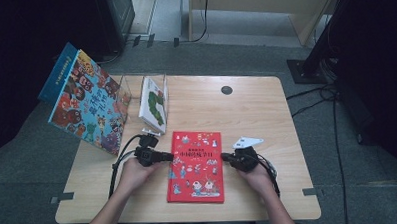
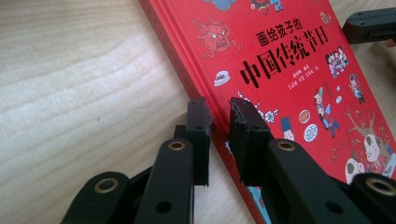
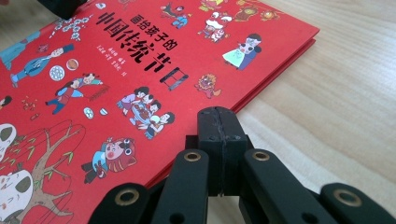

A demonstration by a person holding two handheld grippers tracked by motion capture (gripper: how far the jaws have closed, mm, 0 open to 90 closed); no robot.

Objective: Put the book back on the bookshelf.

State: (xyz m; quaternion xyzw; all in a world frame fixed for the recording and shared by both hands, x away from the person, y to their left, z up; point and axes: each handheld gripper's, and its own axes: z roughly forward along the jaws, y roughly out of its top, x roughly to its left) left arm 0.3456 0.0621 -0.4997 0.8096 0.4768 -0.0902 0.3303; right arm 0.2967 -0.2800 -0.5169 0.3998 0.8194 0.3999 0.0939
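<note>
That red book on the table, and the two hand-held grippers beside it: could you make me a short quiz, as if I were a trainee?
1. True or false: the red book lies flat and closed on the table.
2. Which hand-held gripper has its jaws fully together: left hand-held gripper or right hand-held gripper?
3. Where does the green-and-white book stand? A) in the clear holder B) on the red book C) on the floor

Key
1. True.
2. Right; the left's jaws show a gap at the book's edge.
3. A.
</note>
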